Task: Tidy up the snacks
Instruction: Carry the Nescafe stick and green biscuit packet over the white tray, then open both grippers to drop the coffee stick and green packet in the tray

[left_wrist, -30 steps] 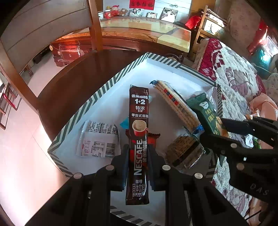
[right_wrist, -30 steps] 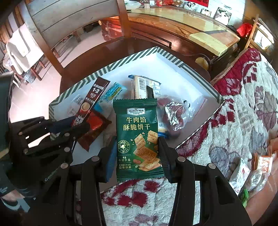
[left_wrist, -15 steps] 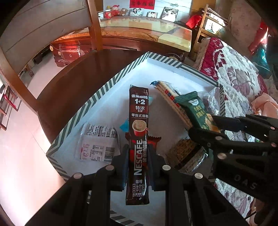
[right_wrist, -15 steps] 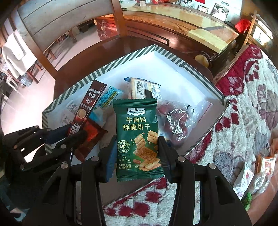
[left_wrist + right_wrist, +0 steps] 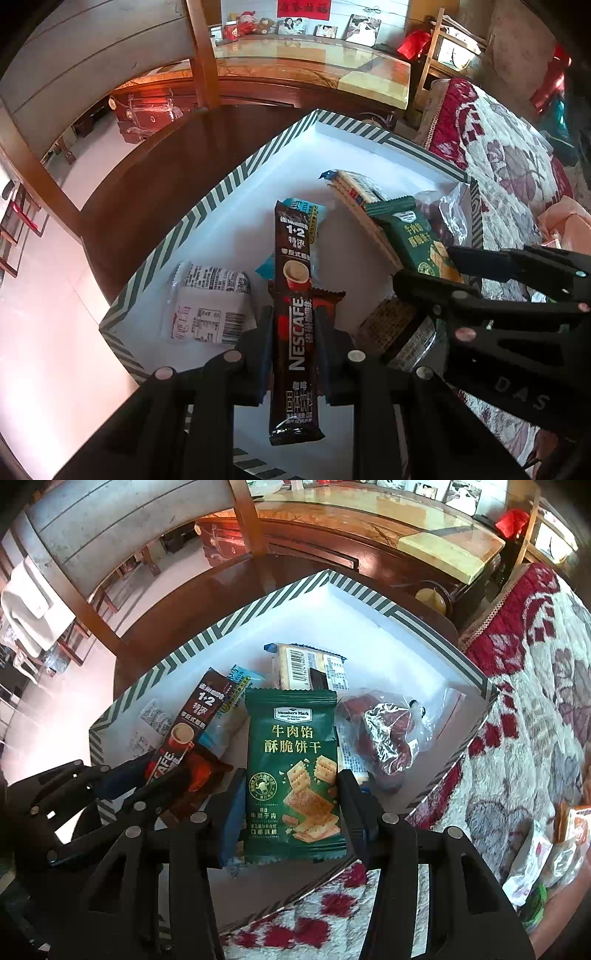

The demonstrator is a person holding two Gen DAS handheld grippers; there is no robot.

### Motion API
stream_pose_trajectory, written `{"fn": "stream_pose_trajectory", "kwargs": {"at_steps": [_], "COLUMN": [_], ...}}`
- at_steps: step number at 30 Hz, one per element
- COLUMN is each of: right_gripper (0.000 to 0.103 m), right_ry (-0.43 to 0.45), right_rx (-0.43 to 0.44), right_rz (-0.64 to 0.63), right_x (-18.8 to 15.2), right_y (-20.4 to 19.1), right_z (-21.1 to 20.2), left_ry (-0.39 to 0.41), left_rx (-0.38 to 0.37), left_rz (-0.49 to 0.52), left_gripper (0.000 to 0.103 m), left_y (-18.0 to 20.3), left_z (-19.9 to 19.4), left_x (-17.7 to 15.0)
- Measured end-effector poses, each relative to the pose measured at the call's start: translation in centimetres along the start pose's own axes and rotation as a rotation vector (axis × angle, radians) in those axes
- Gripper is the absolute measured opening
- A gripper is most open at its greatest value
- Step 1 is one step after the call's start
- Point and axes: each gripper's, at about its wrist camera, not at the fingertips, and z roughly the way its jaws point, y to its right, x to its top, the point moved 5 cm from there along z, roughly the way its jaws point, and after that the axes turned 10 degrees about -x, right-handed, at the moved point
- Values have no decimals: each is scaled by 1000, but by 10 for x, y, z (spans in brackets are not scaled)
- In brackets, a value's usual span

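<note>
A white box with a green-striped rim holds several snacks. My left gripper hangs over its near end. Its pads press on a dark Nescafé coffee stick, and its jaws are just starting to open. My right gripper hovers over the box's right side. A green biscuit packet stands upright between its pads, which still touch both edges as the jaws open.
In the box lie a white wrapped packet, a cracker pack, a clear bag of red dates and a small blue packet. A floral blanket with loose snacks lies right. The box stands on a dark wooden table.
My right gripper carried the green packet a little further in over the box, and its fingers have spread slightly. The left gripper and the coffee stick stayed put.
</note>
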Motion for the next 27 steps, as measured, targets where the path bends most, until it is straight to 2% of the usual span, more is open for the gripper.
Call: {"fn": "stream_pose_trajectory", "kwargs": {"at_steps": [2, 6, 10, 19, 27], "right_gripper": [54, 54, 54, 54, 54], "right_ry": [7, 17, 33, 73, 119], "right_rx": [4, 7, 21, 38, 21], "right_rz": [7, 16, 32, 69, 128], "right_x": [-1, -1, -5, -18, -42], "right_y": [1, 0, 1, 14, 45], "right_z": [-4, -9, -17, -40, -67], "left_ry": [-1, -4, 5, 51, 78], "left_rx": [9, 18, 33, 46, 18], "left_rz": [-2, -16, -19, 8, 50], "left_gripper": [30, 54, 65, 75, 78], "left_y": [0, -2, -3, 4, 30], "left_z": [0, 0, -5, -23, -33], "left_x": [0, -2, -4, 0, 3]}}
